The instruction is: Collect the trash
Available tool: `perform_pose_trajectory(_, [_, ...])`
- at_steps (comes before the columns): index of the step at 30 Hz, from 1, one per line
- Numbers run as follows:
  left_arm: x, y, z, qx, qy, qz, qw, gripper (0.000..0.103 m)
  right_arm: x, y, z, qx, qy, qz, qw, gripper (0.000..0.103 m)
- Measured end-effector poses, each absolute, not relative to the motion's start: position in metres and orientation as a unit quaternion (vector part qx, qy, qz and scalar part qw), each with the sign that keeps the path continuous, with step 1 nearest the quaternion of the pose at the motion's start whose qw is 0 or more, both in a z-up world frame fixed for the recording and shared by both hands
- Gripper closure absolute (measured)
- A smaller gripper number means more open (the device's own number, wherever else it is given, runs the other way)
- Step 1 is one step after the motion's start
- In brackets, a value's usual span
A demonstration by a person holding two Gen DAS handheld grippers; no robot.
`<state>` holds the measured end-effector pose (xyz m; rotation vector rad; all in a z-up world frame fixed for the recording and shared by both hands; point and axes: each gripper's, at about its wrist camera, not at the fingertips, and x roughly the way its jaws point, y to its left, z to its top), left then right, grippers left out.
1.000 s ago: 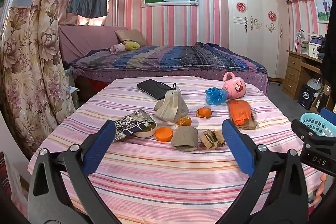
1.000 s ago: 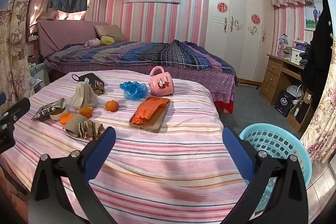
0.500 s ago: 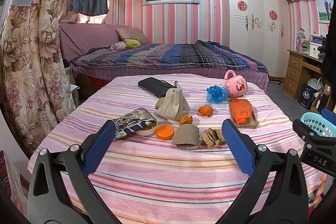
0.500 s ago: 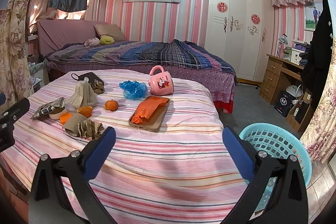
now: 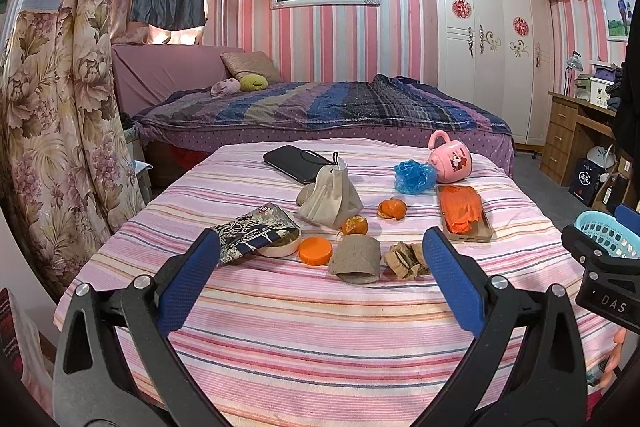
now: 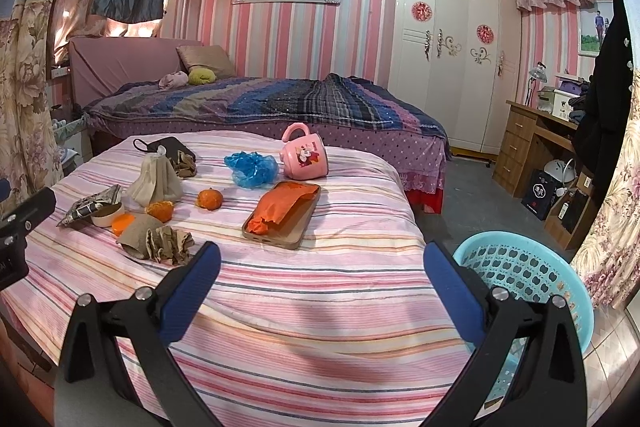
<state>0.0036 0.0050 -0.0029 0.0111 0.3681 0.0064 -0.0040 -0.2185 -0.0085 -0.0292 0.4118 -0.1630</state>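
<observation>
Fingers of both grippers spread, empty; only right view shows whole blue basket [image 6: 524,279] beside the bed.

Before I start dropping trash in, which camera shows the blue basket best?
The right wrist view: the blue basket shows most of its rim and lattice wall beside the bed. The left wrist view catches only a sliver behind the other gripper.

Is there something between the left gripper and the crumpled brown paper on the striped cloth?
Nothing visible. The left gripper is open, and only bare striped cloth lies before the crumpled brown paper. The cardboard roll sits beside it.
</observation>
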Motion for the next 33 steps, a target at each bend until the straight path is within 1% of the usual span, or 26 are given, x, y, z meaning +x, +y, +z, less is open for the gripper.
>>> perform_pose_trajectory(33, [0.0063, 0.0068, -0.0069, 0.006, 0.188, 0.012, 0.982, 0.005, -0.0047, -0.2275, -0.0091, -0.006, 0.207, -0.086, 0.975, 0.004])
